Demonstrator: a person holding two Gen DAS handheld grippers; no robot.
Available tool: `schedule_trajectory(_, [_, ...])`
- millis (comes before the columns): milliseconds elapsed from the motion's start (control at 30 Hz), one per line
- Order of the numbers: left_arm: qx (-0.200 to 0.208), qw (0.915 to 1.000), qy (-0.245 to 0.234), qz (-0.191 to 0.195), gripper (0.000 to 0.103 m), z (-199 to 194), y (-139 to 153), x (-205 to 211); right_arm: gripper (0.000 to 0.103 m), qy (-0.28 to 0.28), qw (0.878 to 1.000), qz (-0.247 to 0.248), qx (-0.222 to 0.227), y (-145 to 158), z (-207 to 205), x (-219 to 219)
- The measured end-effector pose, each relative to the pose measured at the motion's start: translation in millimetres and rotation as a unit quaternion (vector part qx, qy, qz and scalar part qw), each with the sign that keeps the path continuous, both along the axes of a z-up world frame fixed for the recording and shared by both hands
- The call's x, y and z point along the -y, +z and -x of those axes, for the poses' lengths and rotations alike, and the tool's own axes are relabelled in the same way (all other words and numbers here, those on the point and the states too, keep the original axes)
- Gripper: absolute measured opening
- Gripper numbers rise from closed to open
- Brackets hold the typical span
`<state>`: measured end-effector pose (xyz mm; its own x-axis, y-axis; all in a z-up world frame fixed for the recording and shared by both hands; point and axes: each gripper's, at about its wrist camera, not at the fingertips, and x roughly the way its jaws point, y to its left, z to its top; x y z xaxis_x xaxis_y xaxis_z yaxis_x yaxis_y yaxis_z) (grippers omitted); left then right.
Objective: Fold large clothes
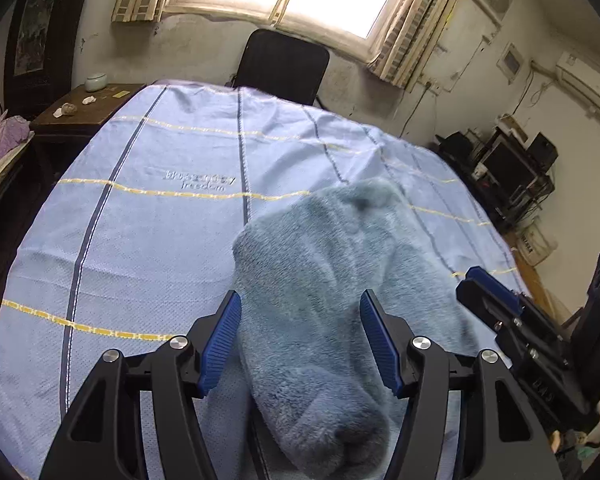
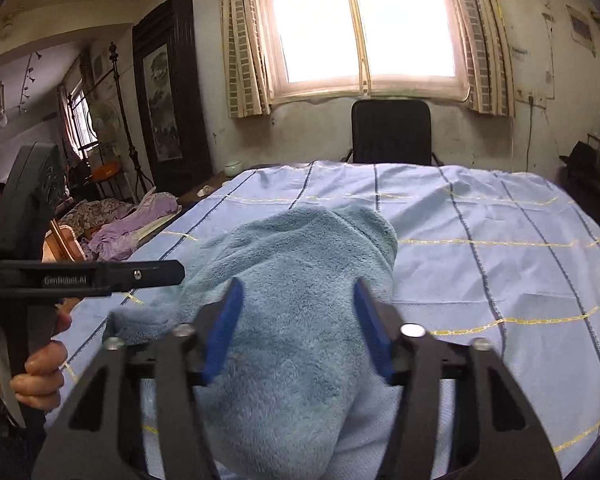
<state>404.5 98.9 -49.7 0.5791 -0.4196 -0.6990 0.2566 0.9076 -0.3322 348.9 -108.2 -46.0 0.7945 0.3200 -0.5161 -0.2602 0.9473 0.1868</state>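
Observation:
A fluffy blue-grey garment [image 1: 320, 280] lies bunched in a long heap on the table's light blue striped cloth [image 1: 140, 208]. My left gripper [image 1: 300, 340] is open, its blue pads on either side of the heap, just above it. In the right wrist view the same garment [image 2: 292, 272] runs from under the camera toward the table's middle. My right gripper [image 2: 296, 328] is open too, straddling the heap. The right gripper also shows at the right edge of the left wrist view [image 1: 496, 300]. The left gripper shows side-on at the left of the right wrist view [image 2: 100, 276].
A black chair [image 2: 392, 132] stands at the table's far side under the window. A dark side table [image 1: 80, 112] with a small jar is at the far left. Purple clothes [image 2: 132, 224] lie left of the table. Shelves with electronics [image 1: 512, 172] stand to the right.

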Motion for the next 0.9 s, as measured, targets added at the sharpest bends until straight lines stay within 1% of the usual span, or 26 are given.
schedule_trajectory(67, [-0.016, 0.9999, -0.002, -0.003, 0.062, -5.6, -8.8, 1.3, 0.032, 0.005, 1.0, 0.003, -0.013, -5.1, -6.6, -1.3])
schedule_trajectory(133, [-0.036, 0.9993, -0.004, -0.009, 0.065, -12.7, -21.1, 4.3, 0.032, 0.006, 1.0, 0.011, -0.026, -13.3, -11.0, -0.9])
schedule_trajectory(200, [-0.051, 0.9986, -0.007, -0.009, 0.07, -18.7, -32.1, 6.5, 0.032, 0.009, 0.998, 0.02, -0.055, -29.2, -17.2, 0.7])
schedule_trajectory(267, [-0.056, 0.9984, -0.004, -0.008, 0.078, -21.8, -37.0, 5.9, 0.033, 0.008, 0.997, 0.017, -0.073, -44.1, -22.4, 4.6])
schedule_trajectory(300, [-0.057, 0.9984, -0.002, -0.008, 0.079, -23.0, -39.0, 4.5, 0.033, 0.01, 0.997, 0.006, -0.074, -48.7, -23.2, 8.3])
schedule_trajectory(367, [-0.06, 0.9982, 0.001, -0.004, 0.082, -24.1, -41.6, 2.5, 0.033, 0.014, 0.997, 0.003, -0.075, -50.1, -22.9, 10.3])
schedule_trajectory(500, [-0.068, 0.9976, 0.004, 0.013, 0.082, -24.6, -41.8, -1.6, 0.035, 0.015, 0.997, 0.005, -0.071, -49.4, -20.4, 8.5])
schedule_trajectory(633, [-0.055, 0.9983, 0.001, 0.016, 0.081, -16.8, -30.9, -2.7, 0.036, 0.015, 0.997, -0.003, -0.074, -48.7, -20.9, 12.0])
schedule_trajectory(667, [-0.052, 0.9984, -0.004, 0.021, 0.081, -14.9, -27.9, -2.7, 0.039, 0.014, 0.997, -0.003, -0.073, -48.8, -20.6, 13.1])
schedule_trajectory(733, [-0.052, 0.9973, -0.026, 0.044, 0.081, -11.9, -24.0, -1.1, 0.043, 0.011, 0.997, -0.009, -0.074, -49.6, -21.3, 16.5])
schedule_trajectory(800, [-0.059, 0.996, -0.042, 0.053, 0.081, -10.9, -25.0, 2.7, 0.053, 0.007, 0.997, -0.019, -0.079, -51.0, -23.3, 21.8])
schedule_trajectory(900, [-0.081, 0.9941, -0.052, 0.049, 0.083, -15.7, -37.3, 11.2, 0.054, 0.011, 0.995, -0.042, -0.089, -52.3, -25.9, 30.3])
